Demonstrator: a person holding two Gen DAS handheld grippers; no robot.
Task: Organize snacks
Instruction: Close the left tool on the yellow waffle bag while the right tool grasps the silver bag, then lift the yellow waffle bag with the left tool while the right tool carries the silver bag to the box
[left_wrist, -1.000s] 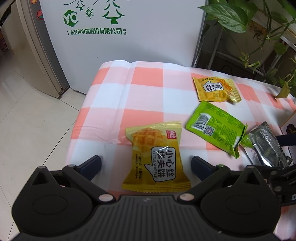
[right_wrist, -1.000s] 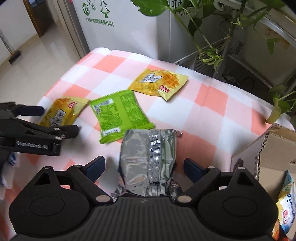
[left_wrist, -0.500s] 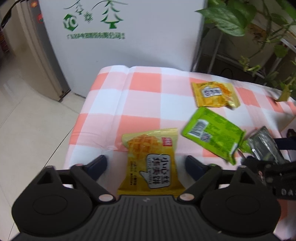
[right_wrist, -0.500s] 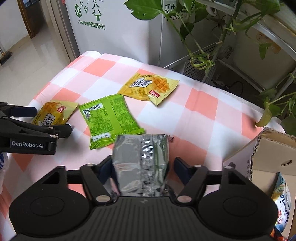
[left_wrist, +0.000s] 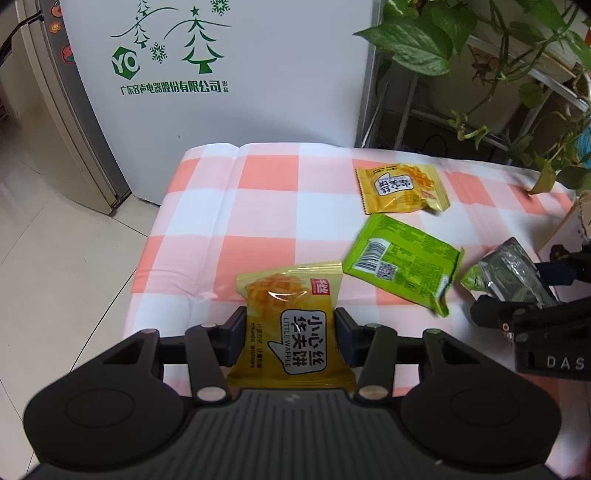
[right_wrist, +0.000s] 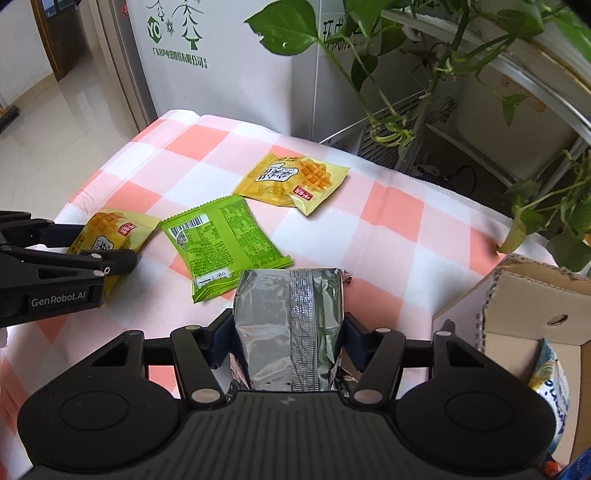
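My left gripper is shut on a yellow waffle packet at the near left edge of the checked tablecloth; both pads press its sides. The right wrist view shows that same gripper gripping the yellow packet. My right gripper is shut on a silver foil packet, whose sides are pinched in. From the left wrist view the foil packet sits at the far right between the right gripper's dark fingers. A green packet lies flat between the two grippers, with a second yellow waffle packet beyond it.
An open cardboard box stands at the right of the table with a snack bag inside. A white fridge is behind the table. Plant leaves and a metal rack hang over the far right. Tiled floor lies to the left.
Both grippers' jaws went from wide open around their packets to closed on them. The hands stayed nearly in place, and the other packets have not moved.
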